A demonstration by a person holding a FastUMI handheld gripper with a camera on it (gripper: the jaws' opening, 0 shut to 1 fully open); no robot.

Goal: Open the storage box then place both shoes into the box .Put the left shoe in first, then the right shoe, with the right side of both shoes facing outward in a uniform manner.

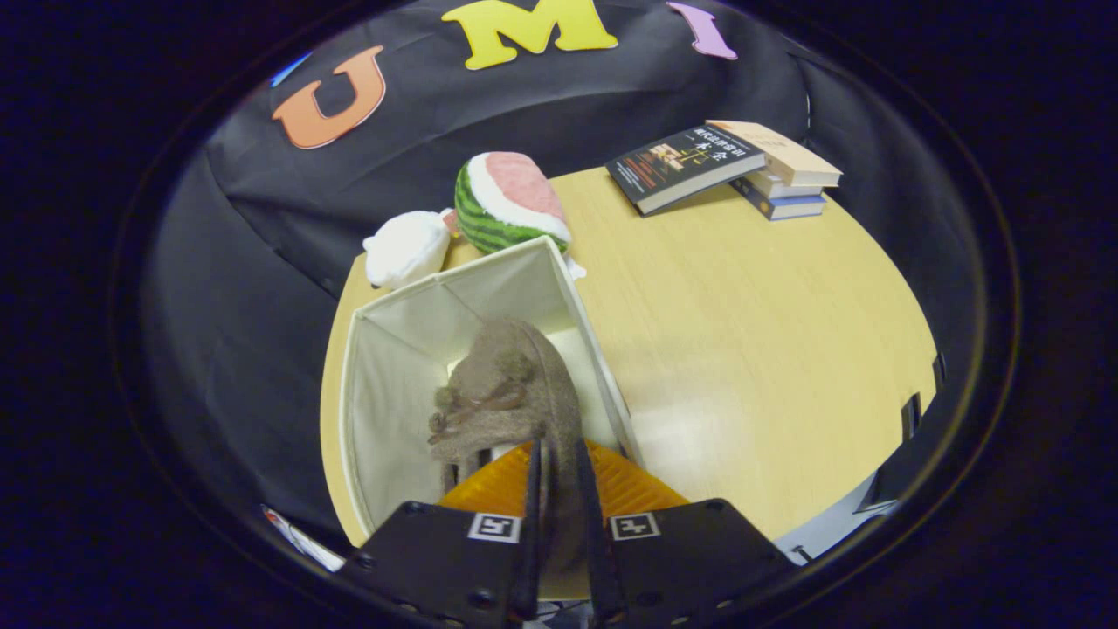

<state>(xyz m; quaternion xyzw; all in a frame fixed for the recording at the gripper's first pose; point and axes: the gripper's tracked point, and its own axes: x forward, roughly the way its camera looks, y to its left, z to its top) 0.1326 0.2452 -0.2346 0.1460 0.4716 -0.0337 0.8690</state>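
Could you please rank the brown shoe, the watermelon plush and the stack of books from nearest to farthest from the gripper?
1. Brown shoe: pinched between the gripper fingers, over the open box.
2. Watermelon plush: beyond the box.
3. Stack of books: far table corner.

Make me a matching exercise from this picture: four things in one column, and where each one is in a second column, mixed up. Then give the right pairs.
Things
1. shoe
2. watermelon toy
3. books
4. white plush toy

Places
A. stacked at the far side of the table
B. pinched between the fingers of the gripper, hanging over the open box
C. just behind the box's far corner
D. behind the box, next to the watermelon toy, at the table's edge

Pairs: 1-B, 2-C, 3-A, 4-D
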